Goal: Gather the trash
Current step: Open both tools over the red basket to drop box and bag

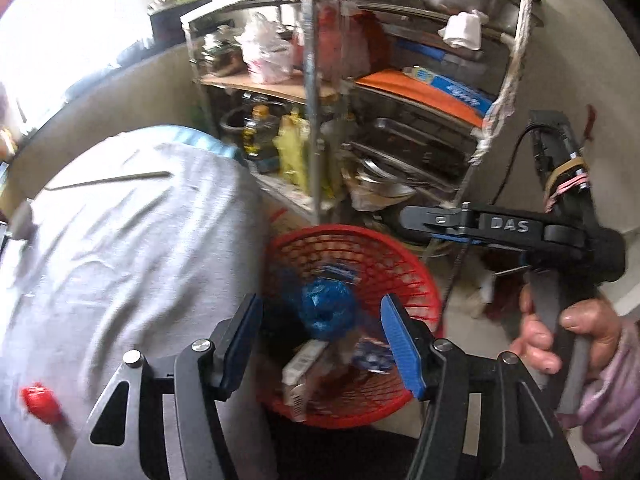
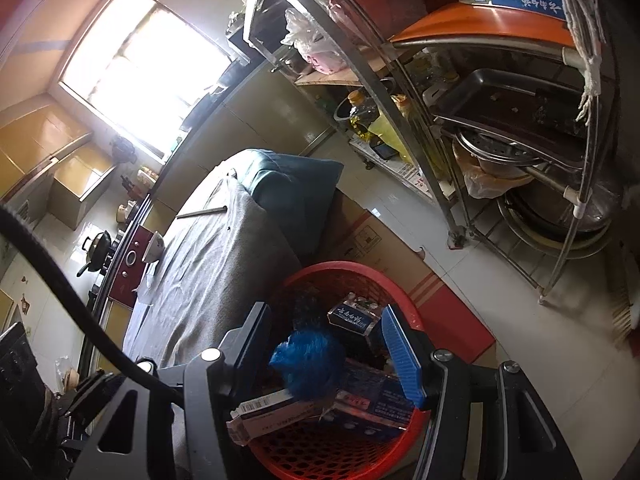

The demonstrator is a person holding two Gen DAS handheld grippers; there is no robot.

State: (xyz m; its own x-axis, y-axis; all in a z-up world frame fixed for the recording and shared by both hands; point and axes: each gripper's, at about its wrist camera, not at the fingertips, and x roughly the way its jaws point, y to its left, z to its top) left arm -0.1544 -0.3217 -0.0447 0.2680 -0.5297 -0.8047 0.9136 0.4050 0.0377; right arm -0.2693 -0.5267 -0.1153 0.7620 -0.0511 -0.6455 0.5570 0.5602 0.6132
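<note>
Red plastic mesh forms a round basket (image 1: 420, 280) standing on the pale tiled floor (image 2: 460, 256), pressed against a tabletop (image 1: 120, 240) draped in grey cloth. Inside the basket lies the collected trash: a crumpled blue plastic bag (image 1: 326, 306), a flattened white carton (image 1: 298, 376) with a barcode, and a dark blue printed box (image 2: 352, 320).

Directly above the basket hangs the left claw (image 1: 322, 344), its blue-padded jaws apart with nothing held; the blue bag sits below the gap, blurred. The right claw (image 2: 324, 354) also hangs over the basket, jaws apart and gripping nothing, with the bag and carton visible beneath. In the left view, a hand (image 1: 560, 336) in a pink sleeve grips the right tool's handle.

On the cloth, near the left claw, lies a small red cap (image 1: 40, 402). A flattened cardboard box (image 2: 400, 256) lies on the floor behind the basket. Beyond stands a metal rack (image 2: 500, 128) crowded with trays, pans, oil bottles and plastic bags.
</note>
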